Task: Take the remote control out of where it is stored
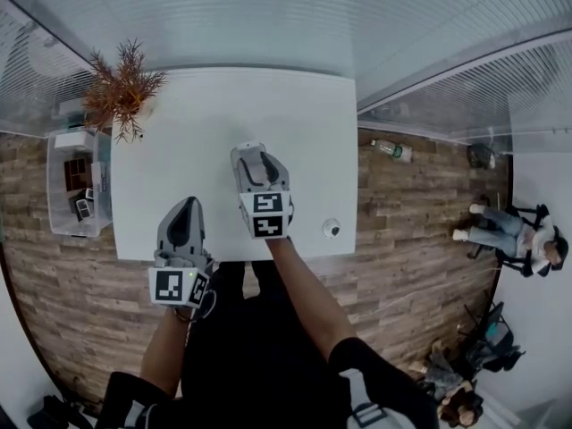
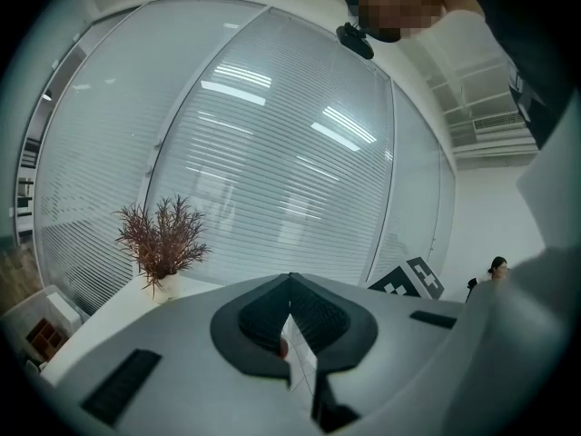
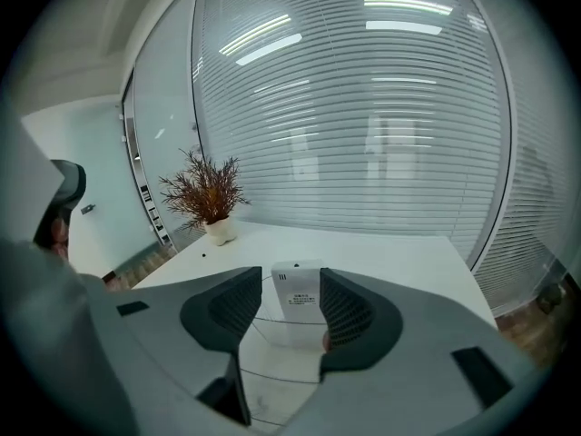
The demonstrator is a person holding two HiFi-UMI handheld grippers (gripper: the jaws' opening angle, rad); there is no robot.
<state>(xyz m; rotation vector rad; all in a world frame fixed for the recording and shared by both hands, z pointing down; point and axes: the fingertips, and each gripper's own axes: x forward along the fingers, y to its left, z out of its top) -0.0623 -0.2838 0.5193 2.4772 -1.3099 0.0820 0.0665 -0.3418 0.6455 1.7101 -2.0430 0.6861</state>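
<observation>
The white remote control (image 3: 297, 291) lies on the white table (image 3: 399, 262), label side up, between the jaws of my right gripper (image 3: 290, 275). Those jaws stand open. A gap shows between the left pad and the remote, while the right pad is close beside it. In the head view the right gripper (image 1: 256, 155) hovers over the middle of the table (image 1: 197, 132) and hides the remote. My left gripper (image 1: 185, 206) is at the table's front edge; in its own view the left gripper (image 2: 290, 284) has its pads meeting at the tips, with nothing held.
A potted dry plant (image 1: 121, 88) stands at the table's far left corner. A clear storage box (image 1: 79, 181) with small items sits left of the table. A small round object (image 1: 332, 229) lies near the front right corner. A person (image 1: 518, 235) sits far right.
</observation>
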